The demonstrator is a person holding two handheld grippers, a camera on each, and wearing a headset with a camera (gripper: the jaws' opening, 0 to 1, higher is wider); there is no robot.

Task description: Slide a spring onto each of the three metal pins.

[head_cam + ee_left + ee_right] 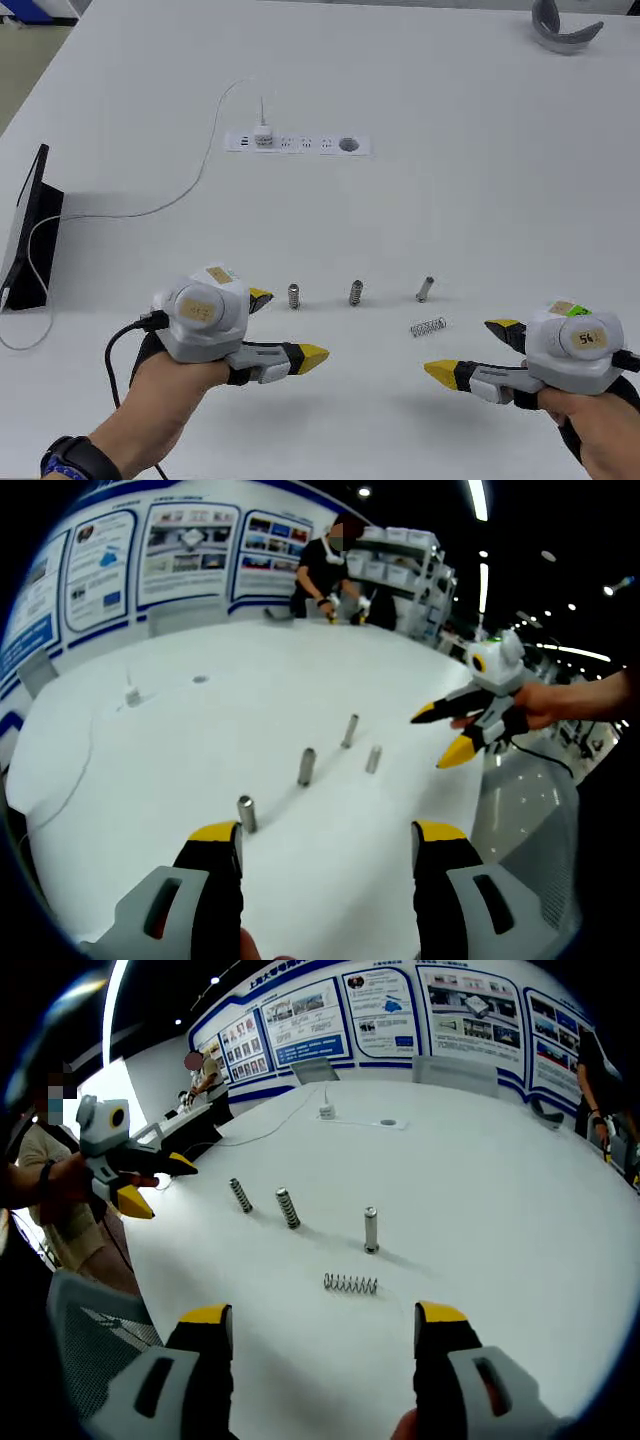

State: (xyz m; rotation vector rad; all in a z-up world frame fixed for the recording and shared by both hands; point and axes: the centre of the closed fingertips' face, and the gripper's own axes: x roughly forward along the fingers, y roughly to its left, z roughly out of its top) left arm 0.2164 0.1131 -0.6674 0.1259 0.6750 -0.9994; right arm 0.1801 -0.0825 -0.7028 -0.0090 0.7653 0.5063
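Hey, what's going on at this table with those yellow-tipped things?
A person holds two claws over a white table. The left pin and middle pin already wear springs; the right pin is bare, with a loose spring lying near it. The left claw and right claw are both open and empty.

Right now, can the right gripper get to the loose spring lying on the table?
Probably yes. The loose spring lies ahead of the open right gripper, with bare table between them; the bare pin stands beyond it, out of the way.
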